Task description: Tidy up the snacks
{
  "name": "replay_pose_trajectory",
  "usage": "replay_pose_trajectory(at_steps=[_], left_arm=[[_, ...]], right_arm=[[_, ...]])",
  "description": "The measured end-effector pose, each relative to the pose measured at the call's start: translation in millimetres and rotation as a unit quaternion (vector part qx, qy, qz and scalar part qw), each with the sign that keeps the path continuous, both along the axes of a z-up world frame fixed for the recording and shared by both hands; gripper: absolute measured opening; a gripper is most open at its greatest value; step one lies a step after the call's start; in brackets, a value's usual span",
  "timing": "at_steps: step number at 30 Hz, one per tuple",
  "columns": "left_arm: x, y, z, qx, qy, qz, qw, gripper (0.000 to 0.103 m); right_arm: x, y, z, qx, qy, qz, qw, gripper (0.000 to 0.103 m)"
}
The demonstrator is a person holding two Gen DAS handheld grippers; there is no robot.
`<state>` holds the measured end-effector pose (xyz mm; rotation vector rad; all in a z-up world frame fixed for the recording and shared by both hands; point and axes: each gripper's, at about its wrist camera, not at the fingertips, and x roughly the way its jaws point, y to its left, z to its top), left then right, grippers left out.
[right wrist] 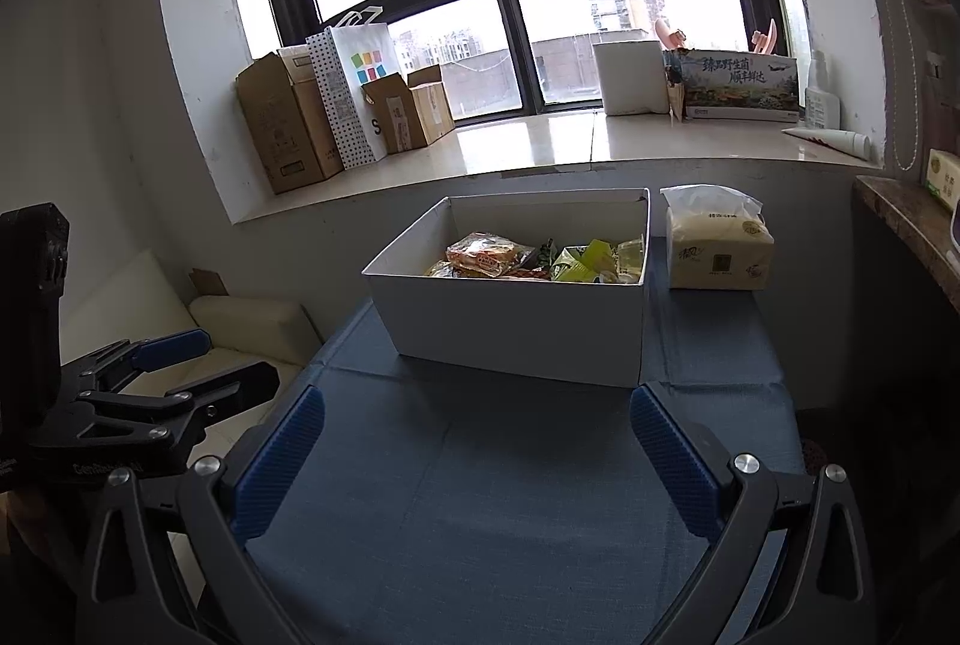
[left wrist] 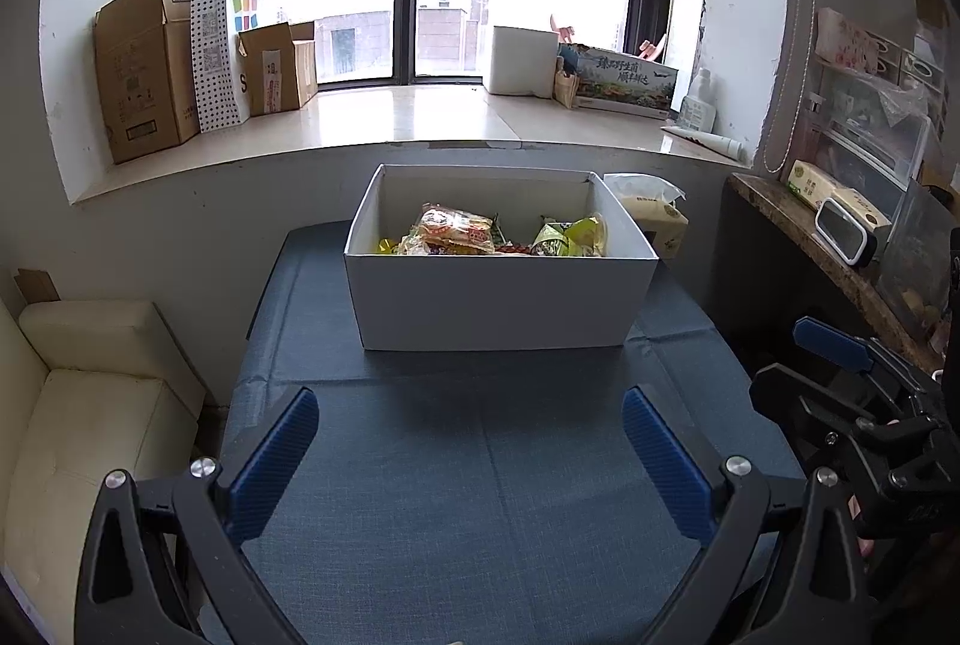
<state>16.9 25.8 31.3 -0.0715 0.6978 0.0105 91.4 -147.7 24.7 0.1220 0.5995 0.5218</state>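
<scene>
A white box [left wrist: 498,303] [right wrist: 516,333] stands on the blue-clothed table [left wrist: 480,465] [right wrist: 480,495], holding several snack packets: an orange-red one [left wrist: 456,228] [right wrist: 483,254] and green-yellow ones [left wrist: 570,237] [right wrist: 585,261]. My left gripper [left wrist: 471,417] hovers open over the bare cloth in front of the box, nothing between its blue pads. My right gripper [right wrist: 477,414] is likewise open and empty, just short of the box's near wall. Each gripper shows in the other's view: the right one [left wrist: 852,387] at the right edge, the left one [right wrist: 150,369] at the left edge.
A tissue pack [right wrist: 717,249] [left wrist: 654,213] lies right of the box. Cardboard boxes [left wrist: 150,69] and a dotted paper bag [left wrist: 222,45] stand on the window ledge behind. A cream sofa [left wrist: 90,405] is left of the table, a stone shelf [left wrist: 840,249] right.
</scene>
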Motion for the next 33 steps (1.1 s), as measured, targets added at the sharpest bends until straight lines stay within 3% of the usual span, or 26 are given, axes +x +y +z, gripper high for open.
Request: replay_pose_trajectory(at_steps=[33], left_arm=[[1.7, 2.8, -4.1, -0.009, 0.007, -0.002, 0.9999, 0.103]], right_arm=[[0.0, 1.9, -0.5, -0.004, 0.003, 0.003, 1.0, 0.103]])
